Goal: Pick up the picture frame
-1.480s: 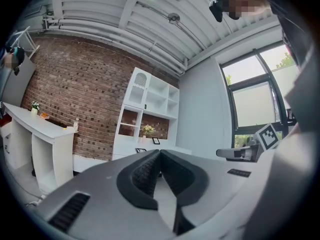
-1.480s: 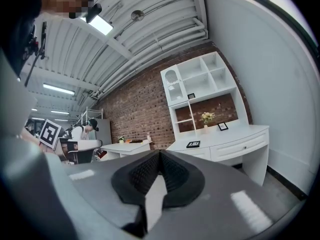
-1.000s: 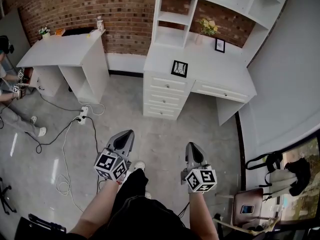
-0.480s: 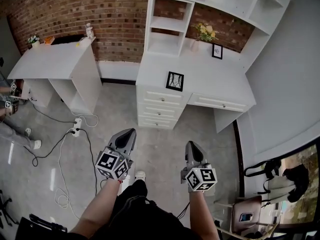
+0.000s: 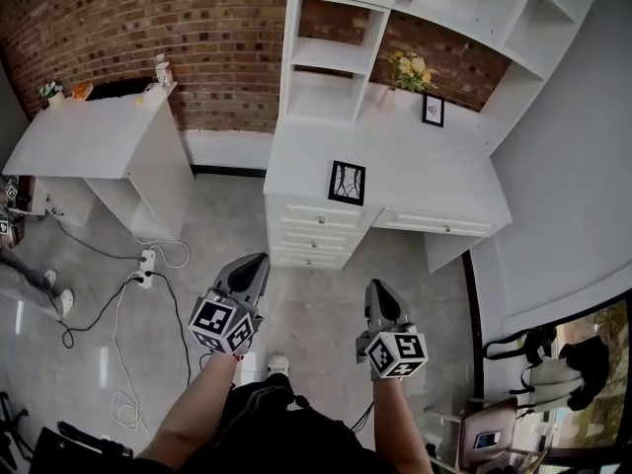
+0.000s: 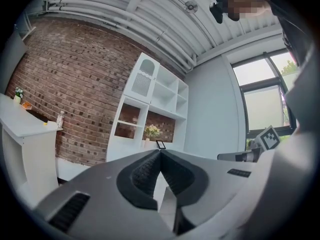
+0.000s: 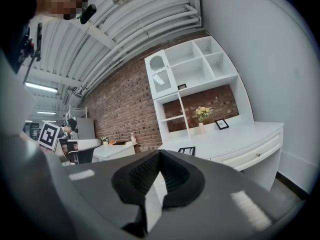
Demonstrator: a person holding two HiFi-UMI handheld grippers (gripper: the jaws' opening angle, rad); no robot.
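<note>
Picture frame (image 5: 347, 183) upright at desk (image 5: 434, 181) front edge, well ahead; I judge right gripper (image 5: 379, 290) nearer than left gripper (image 5: 254, 263). Both jaws together, empty.

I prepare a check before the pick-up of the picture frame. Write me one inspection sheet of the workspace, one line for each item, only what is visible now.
Surface: white desk, mostly bare.
Job's things: picture frame stands near the desk's front edge, untouched.
Clutter: smaller frame and flowers at the back of the desk.
Grippers: left gripper and right gripper both shut, empty, over the floor short of the desk.
Cables: loose cables and a power strip on the floor, left of the grippers.
Surroundings: brick wall, white shelves, side table.
</note>
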